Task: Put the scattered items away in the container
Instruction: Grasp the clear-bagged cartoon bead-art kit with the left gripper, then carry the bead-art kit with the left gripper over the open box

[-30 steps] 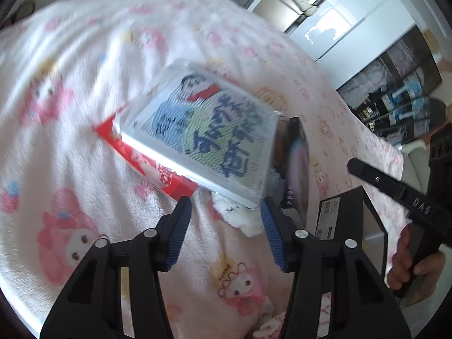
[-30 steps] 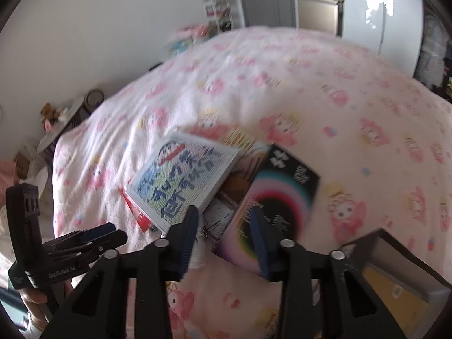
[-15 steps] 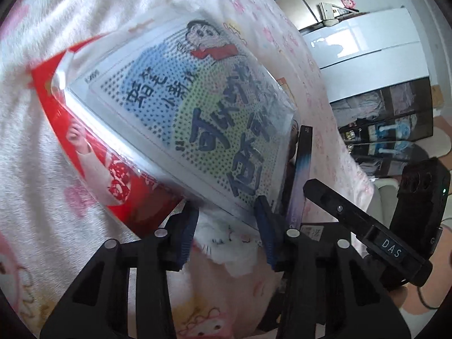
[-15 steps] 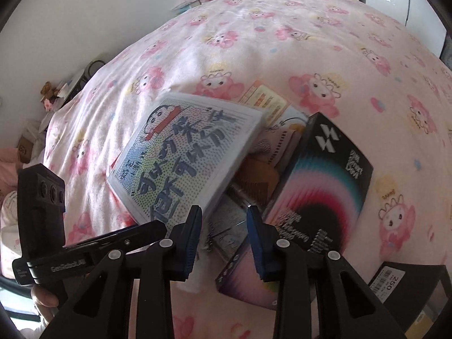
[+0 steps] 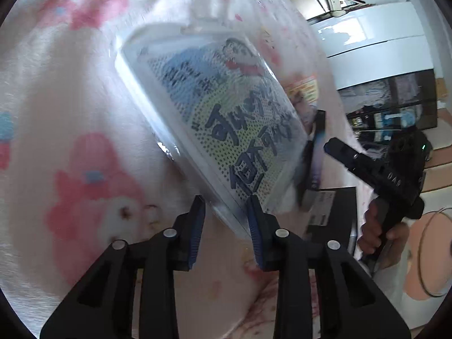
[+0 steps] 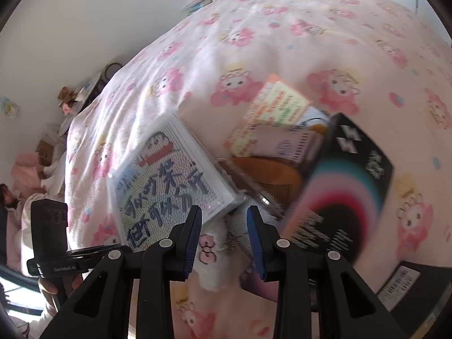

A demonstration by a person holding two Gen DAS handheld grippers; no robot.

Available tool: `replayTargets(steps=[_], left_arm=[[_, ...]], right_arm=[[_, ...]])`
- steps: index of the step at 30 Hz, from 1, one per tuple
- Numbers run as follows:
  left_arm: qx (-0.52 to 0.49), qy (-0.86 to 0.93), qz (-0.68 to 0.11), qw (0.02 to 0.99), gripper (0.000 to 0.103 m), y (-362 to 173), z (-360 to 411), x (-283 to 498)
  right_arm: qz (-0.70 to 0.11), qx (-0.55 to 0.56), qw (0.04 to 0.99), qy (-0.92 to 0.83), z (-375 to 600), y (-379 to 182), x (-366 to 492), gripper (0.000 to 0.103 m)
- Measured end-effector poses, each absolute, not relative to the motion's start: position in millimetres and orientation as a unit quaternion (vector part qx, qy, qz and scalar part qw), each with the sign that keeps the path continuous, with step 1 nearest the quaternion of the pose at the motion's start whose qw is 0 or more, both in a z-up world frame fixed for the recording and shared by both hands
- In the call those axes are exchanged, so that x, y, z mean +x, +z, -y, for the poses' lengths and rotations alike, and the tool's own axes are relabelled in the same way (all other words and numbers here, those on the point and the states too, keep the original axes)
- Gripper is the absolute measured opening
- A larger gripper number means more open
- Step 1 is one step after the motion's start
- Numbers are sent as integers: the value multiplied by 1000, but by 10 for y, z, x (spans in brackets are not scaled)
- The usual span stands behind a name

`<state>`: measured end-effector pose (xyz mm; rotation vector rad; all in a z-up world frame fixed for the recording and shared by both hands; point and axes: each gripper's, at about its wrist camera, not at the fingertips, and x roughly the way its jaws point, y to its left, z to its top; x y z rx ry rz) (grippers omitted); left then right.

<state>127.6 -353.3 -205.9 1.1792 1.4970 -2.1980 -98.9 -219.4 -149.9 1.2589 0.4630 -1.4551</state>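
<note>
A flat white box with a cartoon dot-pattern cover (image 5: 226, 118) in clear wrap is tilted up off the pink blanket. My left gripper (image 5: 226, 220) is shut on its near edge. The same box shows in the right wrist view (image 6: 166, 186). My right gripper (image 6: 224, 223) is open, its fingers either side of a white plush toy (image 6: 212, 257). Beside it lie a black box with rainbow rings (image 6: 339, 197), an orange card pack (image 6: 271, 110) and a brown comb-like item (image 6: 271, 175). The black container (image 6: 409, 282) sits at the lower right.
Everything lies on a bed with a pink cartoon-print blanket (image 6: 282, 28). The black container also shows in the left wrist view (image 5: 330, 212). A white wall and cluttered shelf stand to the left; cabinets (image 5: 381, 39) stand beyond the bed.
My left gripper has closed on the cartoon box and tilted it up, off the red packet that lay under it. My right gripper has moved in over the white plush toy.
</note>
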Motion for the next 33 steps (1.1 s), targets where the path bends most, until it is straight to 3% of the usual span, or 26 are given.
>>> replayTargets(steps=[3,5,7,12,15,20,25,27,29,33], left_arm=[[401,-773,-464,162,37,-1926,3547,1350],[379,-777,-473,169,50,-1903,3585,1346],[377,-768,-480,191,53,-1960,3676,1256],[379,-753,-487,229,53,-2048,3641,1146],[372,-765,-460,256,53,-1937,3710,1266],[375,-747,-482,262,52,-2023,3892,1420],[395,-754,-455,261,59,-2076,3703,1306],[397,-755,-451,262,59,-2081,3688,1280],[402,-751,-452,265,60,-2078,3680,1240],[406,-755,-450,249,56,-1915,3651,1097]], right_arm=[[-230,522,565,-596,2429,-1583,-823,31],[-250,517,570,-587,2560,-1649,-775,31],[-272,509,567,-588,2720,-1722,-728,35],[-283,541,553,-567,2880,-1961,-697,37],[-308,540,580,-527,2738,-1901,-466,36],[-320,534,633,-460,2538,-1809,-32,36],[-281,570,608,-477,2842,-1967,-104,36],[-306,586,591,-463,2925,-2133,10,36],[-328,595,586,-440,2981,-2246,143,45],[-329,573,589,-464,3017,-2120,293,44]])
